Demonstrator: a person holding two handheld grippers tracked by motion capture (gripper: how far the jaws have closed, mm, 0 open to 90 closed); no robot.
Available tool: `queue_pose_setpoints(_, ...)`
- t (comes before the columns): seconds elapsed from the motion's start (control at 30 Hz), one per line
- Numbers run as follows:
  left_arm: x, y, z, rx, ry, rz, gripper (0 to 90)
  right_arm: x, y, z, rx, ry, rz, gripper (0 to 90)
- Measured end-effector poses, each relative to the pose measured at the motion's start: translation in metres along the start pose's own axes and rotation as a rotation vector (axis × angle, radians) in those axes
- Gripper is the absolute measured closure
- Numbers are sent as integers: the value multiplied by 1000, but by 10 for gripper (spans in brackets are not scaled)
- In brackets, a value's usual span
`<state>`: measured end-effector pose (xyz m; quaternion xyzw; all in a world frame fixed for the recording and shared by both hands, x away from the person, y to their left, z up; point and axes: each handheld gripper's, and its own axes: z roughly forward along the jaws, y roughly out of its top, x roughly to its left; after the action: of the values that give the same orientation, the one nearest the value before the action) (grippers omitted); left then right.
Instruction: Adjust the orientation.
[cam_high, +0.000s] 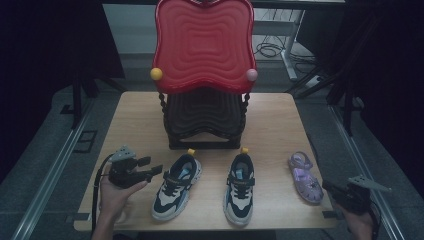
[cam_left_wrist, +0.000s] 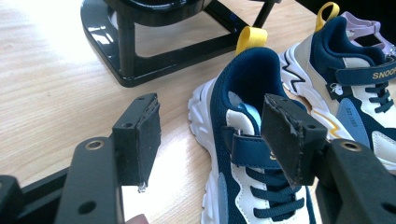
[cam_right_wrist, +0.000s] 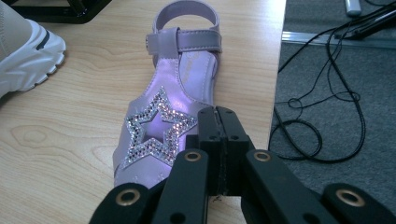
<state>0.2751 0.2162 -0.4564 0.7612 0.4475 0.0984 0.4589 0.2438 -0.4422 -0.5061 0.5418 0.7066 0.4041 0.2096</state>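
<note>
Up close, right claw (cam_right_wrist: 219, 140) pressed together over purple sandal (cam_right_wrist: 173, 107)

Table (cam_high: 280, 120): light wood grain, smooth, slight sheen. Sandal (cam_right_wrist: 173, 88) at my 12 o'clock: glossy lilac plastic, glittery rhinestone star. Sneaker (cam_left_wrist: 252, 140): navy mesh cloth, cream leather-like panels, white rubbery sole. Rack (cam_high: 204, 120): glossy black plastic, ridged red top. My left gripper's pads (cam_left_wrist: 148, 140): matt black, rough-edged foam.
</note>
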Motion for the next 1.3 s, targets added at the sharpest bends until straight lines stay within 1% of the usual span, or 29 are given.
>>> queue_pose_setpoints(0.07,0,0,1,3,-1,-2,381,0,-1,2,9,-1,2,895)
queue_pose_setpoints(0.13,0,-1,0,4,-1,-1,381,0,-2,3,5,-6,4,895)
queue_pose_setpoints(0.2,0,0,0,1,-1,-2,381,-1,-2,5,-1,3,10,895)
queue_pose_setpoints(0.27,1,-1,-2,-3,3,-4,381,0,-3,6,5,-6,8,895)
queue_pose_setpoints(0.43,2,-1,-3,-4,4,-4,382,0,-8,2,5,-15,21,895)
queue_pose_setpoints(0.47,2,-1,-3,-3,3,-5,382,0,-10,2,2,-10,29,895)
queue_pose_setpoints(0.57,2,-1,-1,2,4,-5,382,2,-11,2,3,-12,24,896)
queue_pose_setpoints(0.73,1,-2,0,9,3,-1,382,5,-12,3,13,12,19,895)
queue_pose_setpoints(0.87,1,-2,0,10,6,-3,382,11,-13,5,25,28,3,895)
queue_pose_setpoints(0.93,2,-2,0,12,5,-3,382,17,-13,8,42,40,-10,895)
queue_pose_setpoints(1.0,2,-3,0,11,5,-3,382,20,-12,9,40,53,-22,895)
queue_pose_setpoints(1.17,2,-3,-1,12,5,-3,382,27,-9,10,47,47,-48,895)
queue_pose_setpoints(1.3,2,-3,0,17,7,-6,382,30,-8,11,53,54,-62,895)
